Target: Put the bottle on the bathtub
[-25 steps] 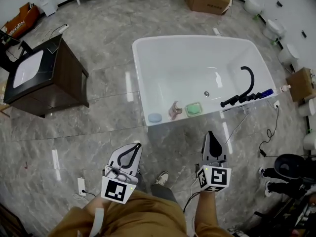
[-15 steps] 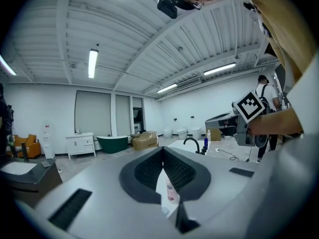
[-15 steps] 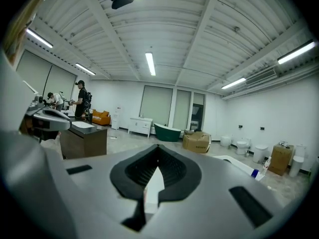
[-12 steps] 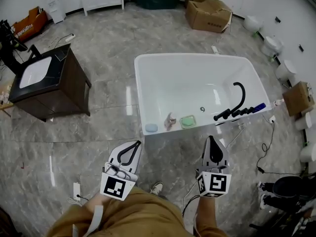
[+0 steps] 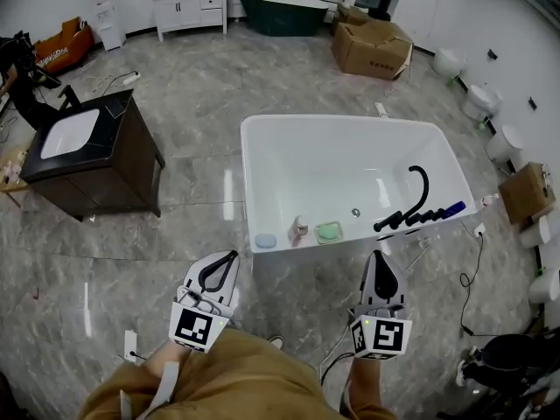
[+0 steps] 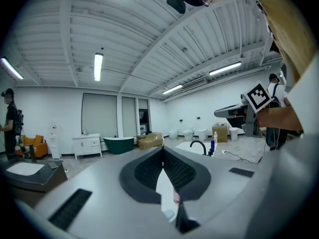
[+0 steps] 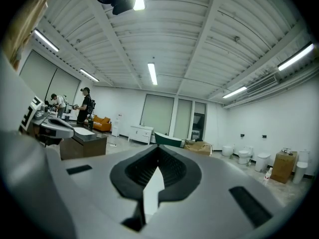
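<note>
A small pink bottle (image 5: 300, 228) stands upright on the near rim of the white bathtub (image 5: 262, 129), between a blue soap (image 5: 265, 241) and a green soap dish (image 5: 329, 231). My left gripper (image 5: 232, 256) is held low in front of the tub, shut and empty, its tip short of the rim. Level with it on the right, my right gripper (image 5: 377, 256) is also shut with nothing in it. In the left gripper view the jaws (image 6: 163, 151) meet at the tip, with a sliver of the tub and the bottle (image 6: 176, 197) behind them. The right gripper view shows the closed jaws (image 7: 159, 148) pointing into the room.
A black faucet (image 5: 411, 201) and a blue bottle (image 5: 453, 209) sit on the tub's right rim. A dark vanity with a white basin (image 5: 96, 151) stands to the left. Cardboard boxes (image 5: 372, 46), a green tub (image 5: 282, 11), toilets and floor cables lie around. People stand far off.
The view has pulled back: the tub sits higher and smaller in frame, more of the room shows. Both grippers stay shut and have drifted slightly lower. The bottle has not moved.
</note>
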The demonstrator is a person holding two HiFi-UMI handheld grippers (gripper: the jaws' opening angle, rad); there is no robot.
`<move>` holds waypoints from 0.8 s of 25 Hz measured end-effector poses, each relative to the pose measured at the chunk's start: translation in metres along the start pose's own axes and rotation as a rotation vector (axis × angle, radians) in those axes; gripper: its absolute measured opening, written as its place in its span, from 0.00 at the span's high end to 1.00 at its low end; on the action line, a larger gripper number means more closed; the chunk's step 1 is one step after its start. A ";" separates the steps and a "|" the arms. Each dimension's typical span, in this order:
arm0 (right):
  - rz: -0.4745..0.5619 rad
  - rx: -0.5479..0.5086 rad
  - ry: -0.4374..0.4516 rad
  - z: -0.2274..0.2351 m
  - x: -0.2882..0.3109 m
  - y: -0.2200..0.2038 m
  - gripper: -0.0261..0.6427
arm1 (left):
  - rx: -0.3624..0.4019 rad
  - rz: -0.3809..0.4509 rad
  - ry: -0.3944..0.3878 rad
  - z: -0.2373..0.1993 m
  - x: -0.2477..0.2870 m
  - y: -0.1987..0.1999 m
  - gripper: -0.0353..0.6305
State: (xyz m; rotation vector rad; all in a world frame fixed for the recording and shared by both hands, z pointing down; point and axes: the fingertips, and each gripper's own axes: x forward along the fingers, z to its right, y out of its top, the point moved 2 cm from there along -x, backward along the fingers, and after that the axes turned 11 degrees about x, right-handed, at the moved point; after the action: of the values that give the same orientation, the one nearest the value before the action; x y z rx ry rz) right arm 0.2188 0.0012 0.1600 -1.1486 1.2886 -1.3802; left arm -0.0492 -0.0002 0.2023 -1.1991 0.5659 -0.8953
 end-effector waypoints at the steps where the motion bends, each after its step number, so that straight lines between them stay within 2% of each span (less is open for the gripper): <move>1: 0.007 0.000 0.002 0.000 0.000 0.004 0.95 | 0.001 0.003 0.003 -0.003 0.002 0.003 0.94; 11: 0.051 -0.012 -0.018 0.014 -0.010 0.027 0.95 | 0.028 0.071 -0.027 -0.004 0.026 0.033 0.94; 18: 0.072 -0.016 -0.029 0.006 -0.027 0.041 0.95 | -0.038 0.106 -0.105 0.002 0.043 0.050 0.94; 20: 0.069 -0.015 -0.024 0.003 -0.029 0.040 0.95 | -0.037 0.120 -0.124 0.003 0.048 0.053 0.94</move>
State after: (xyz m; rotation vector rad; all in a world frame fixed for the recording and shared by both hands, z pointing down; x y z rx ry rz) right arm 0.2270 0.0268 0.1190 -1.1176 1.3109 -1.3046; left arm -0.0053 -0.0337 0.1563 -1.2315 0.5498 -0.7069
